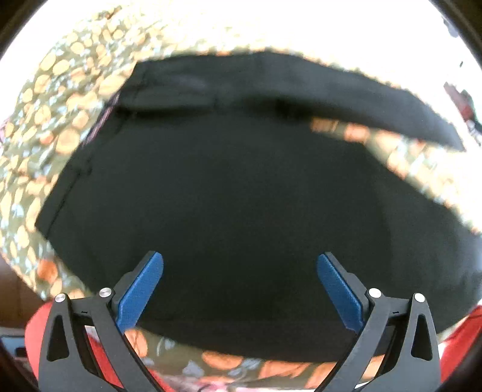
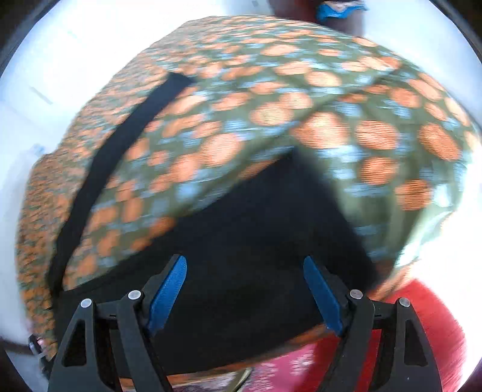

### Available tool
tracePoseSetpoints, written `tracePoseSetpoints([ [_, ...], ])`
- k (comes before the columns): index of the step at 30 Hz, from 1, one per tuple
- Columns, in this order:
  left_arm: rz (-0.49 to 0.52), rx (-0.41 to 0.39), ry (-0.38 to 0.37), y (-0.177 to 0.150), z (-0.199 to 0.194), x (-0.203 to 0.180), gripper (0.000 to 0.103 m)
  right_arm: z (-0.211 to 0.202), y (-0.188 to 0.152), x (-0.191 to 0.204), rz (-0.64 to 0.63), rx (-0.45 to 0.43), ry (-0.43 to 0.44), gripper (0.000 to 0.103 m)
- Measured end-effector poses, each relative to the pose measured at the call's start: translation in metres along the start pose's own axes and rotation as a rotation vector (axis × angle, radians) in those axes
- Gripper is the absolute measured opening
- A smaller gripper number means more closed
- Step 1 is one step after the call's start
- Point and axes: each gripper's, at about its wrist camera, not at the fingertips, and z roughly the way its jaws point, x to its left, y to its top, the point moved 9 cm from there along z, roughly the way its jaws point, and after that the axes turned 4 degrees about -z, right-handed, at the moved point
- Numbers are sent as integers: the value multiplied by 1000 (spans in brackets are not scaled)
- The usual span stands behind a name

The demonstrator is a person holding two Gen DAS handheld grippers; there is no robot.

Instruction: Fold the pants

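Observation:
Black pants (image 1: 229,193) lie spread on a green cloth with orange spots (image 1: 51,126). In the left wrist view they fill the middle, with a waistband or folded part at the top and one leg running off to the right. My left gripper (image 1: 240,259) hovers over them, open and empty. In the right wrist view, which is blurred, the pants (image 2: 247,241) lie under my right gripper (image 2: 245,262), also open and empty. A narrow black strip of the pants (image 2: 120,132) runs up to the left across the spotted cloth (image 2: 301,99).
The spotted cloth covers a surface whose edges drop off to bright white surroundings. Red fabric (image 2: 421,316) shows near the bottom in both views (image 1: 39,328). A blue object (image 2: 340,9) sits at the top of the right wrist view.

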Motion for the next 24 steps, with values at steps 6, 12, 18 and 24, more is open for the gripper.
tracePoseSetpoints([
  [6, -30, -178, -21, 105, 1, -4, 102, 39, -19, 197, -276, 154, 236, 81],
  [12, -145, -230, 195, 165, 81, 50, 102, 106, -60, 420, -641, 232, 447, 81],
  [18, -210, -281, 117, 139, 118, 81, 103, 196, -81, 504, -852, 236, 439, 81],
  [24, -197, -290, 142, 137, 121, 84, 103, 244, 14, 430, -937, 145, 317, 80],
])
